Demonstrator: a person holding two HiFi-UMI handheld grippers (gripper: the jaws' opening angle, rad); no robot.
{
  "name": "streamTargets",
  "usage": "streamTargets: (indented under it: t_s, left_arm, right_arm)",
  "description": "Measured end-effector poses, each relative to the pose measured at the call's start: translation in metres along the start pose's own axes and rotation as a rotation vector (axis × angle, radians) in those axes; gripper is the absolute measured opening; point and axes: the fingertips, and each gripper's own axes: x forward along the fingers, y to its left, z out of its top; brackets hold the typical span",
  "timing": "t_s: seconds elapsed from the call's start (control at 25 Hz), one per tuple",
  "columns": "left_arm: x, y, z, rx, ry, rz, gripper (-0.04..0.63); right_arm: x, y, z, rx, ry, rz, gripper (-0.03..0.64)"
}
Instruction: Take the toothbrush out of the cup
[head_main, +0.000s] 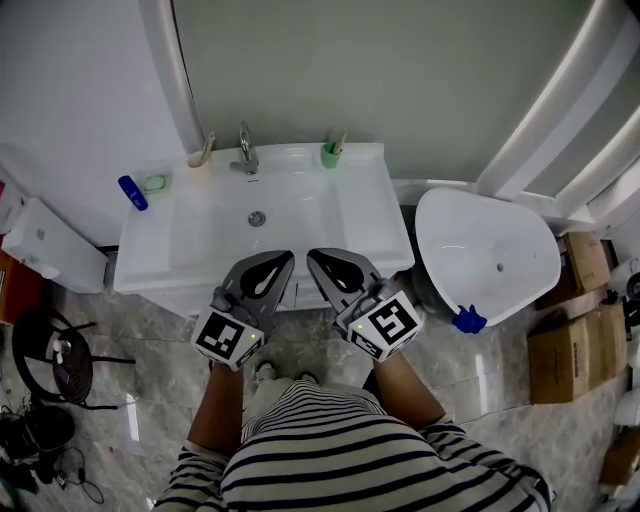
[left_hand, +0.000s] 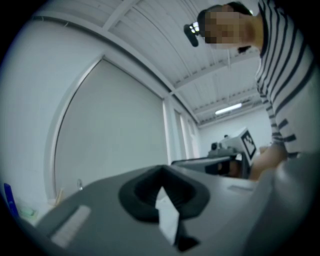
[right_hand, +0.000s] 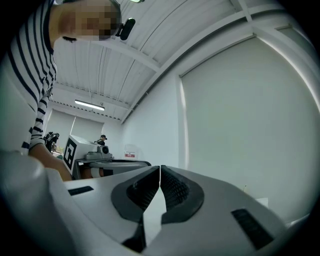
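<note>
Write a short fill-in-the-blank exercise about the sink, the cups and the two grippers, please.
1. In the head view, the green plastic cup stands to the ____ of the metal faucet.
2. The left gripper and the right gripper both have their jaws ____.
3. In the head view, the dark blue tube lies at the ____ end of the white ceramic sink counter.
Missing words: right; shut; left.

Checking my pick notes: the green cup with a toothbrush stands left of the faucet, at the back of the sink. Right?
No. The head view shows the green cup with its toothbrush right of the faucet, at the back of the sink. The beige cup stands on the left.
</note>
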Motion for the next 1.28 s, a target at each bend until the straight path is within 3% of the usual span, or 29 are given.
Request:
streamTargets:
  t_s: [0.8, 1.28]
  left_arm:
    - [0.005, 0.02, -0.01, -0.005, 0.001, 0.016, 0.006]
    - [0.022, 0.096, -0.027, -0.035, -0.008, 0.008, 0.006]
  right_arm:
    - [0.013, -0.014, -0.01, 0.041, -0.004, -0.009, 0.008]
    - [0.085, -0.048, -0.026, 0.056, 0.022, -0.037, 0.009]
